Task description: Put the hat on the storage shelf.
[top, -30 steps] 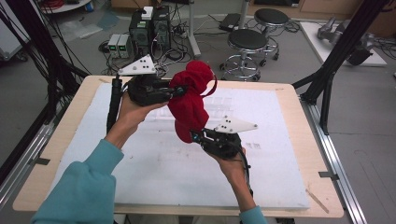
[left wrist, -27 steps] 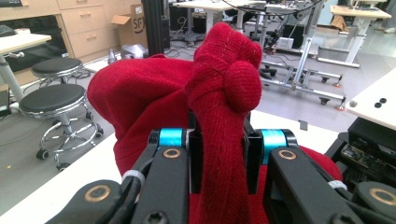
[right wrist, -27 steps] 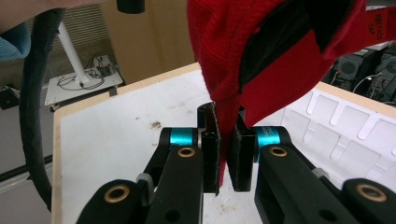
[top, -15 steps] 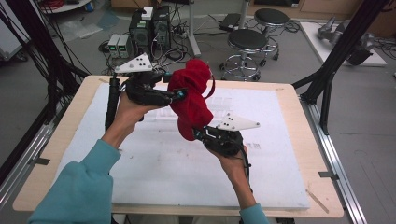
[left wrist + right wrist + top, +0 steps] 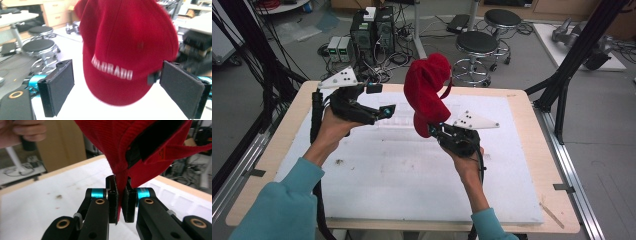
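A red cap (image 5: 427, 92) with white "COLORADO" lettering (image 5: 112, 71) stands up above the table. My right gripper (image 5: 432, 131) is shut on its lower edge. In the right gripper view the pads (image 5: 119, 182) pinch the red fabric (image 5: 140, 142) between them. My left gripper (image 5: 387, 111) hovers to the left of the cap, apart from it. Its jaws have just been opening and now stand wide open (image 5: 117, 63). The cap hangs beyond them and touches neither pad.
A white foam board (image 5: 412, 170) covers the wooden table (image 5: 532, 107). Behind the far edge stand two round stools (image 5: 477, 42) and computer boxes with cables (image 5: 372, 30). Black frame posts (image 5: 562, 85) rise at both sides of the table.
The left gripper has let go of the cap, opened wide and drawn back to the left. The cap stays held up by the right gripper, which has barely moved.
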Available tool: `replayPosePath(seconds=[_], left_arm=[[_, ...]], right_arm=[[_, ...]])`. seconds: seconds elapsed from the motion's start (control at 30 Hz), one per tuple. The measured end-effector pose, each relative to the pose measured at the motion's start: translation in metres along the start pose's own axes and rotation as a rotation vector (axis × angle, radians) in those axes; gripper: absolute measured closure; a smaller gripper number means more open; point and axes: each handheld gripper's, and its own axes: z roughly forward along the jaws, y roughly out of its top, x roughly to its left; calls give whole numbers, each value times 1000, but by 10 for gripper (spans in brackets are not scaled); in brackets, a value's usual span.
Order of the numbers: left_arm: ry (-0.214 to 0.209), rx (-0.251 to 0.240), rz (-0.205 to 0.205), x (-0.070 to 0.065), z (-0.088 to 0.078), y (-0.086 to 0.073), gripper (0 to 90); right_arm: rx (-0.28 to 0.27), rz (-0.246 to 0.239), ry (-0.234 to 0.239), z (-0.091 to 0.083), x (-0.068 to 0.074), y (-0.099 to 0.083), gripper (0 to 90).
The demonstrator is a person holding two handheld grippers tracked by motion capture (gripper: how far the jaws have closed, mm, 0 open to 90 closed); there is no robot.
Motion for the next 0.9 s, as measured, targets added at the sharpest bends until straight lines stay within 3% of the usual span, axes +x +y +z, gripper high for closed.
replayPosePath(seconds=[0.13,0.23,0.5,0.67,0.9], left_arm=[[43,69,20,9,-12,-24,127],[67,77,5,14,-22,-41,128],[94,60,2,19,-55,-83,128],[135,27,2,18,-74,-110,128],[168,-1,-31,12,-93,-148,126]], right_arm=[[1,1,-24,4,-6,3,856],[6,0,-46,8,-12,4,856],[20,-2,-107,14,-29,2,856],[21,3,-142,18,-42,0,856],[33,-4,-156,26,-53,0,856]])
